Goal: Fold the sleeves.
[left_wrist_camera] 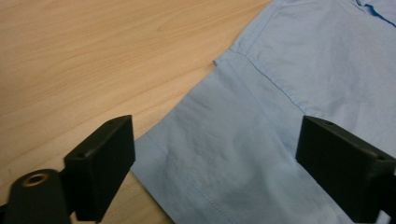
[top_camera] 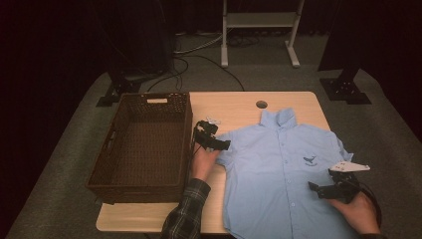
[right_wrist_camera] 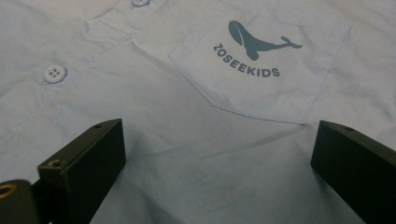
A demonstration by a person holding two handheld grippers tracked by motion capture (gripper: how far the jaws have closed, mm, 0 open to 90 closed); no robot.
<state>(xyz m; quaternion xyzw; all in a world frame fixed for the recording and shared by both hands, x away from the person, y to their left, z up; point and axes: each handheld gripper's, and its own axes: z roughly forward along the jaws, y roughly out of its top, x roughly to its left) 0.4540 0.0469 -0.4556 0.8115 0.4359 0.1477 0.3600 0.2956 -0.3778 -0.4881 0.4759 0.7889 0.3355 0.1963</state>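
Shirt (top_camera: 281, 174) lies flat, front up, on tabletop (top_camera: 239, 107) right of basket (top_camera: 144, 144). Thin, limp cotton; likely light, drapes, wrinkles. Left gripper (left_wrist_camera: 215, 163) released over sleeve hem (left_wrist_camera: 187, 177); right gripper (right_wrist_camera: 217, 172) released below pocket (right_wrist_camera: 261, 79). Best pinched at hems or seams.

High view looking down over table (top_camera: 249, 102), both gripper views close above the shared shirt (top_camera: 278, 169)

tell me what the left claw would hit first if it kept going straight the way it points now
Most likely the sleeve of the blue shirt. The left claw stands open just above that sleeve near its hem, angled down at it, with bare table off to one side. How near the cloth is stays unclear.
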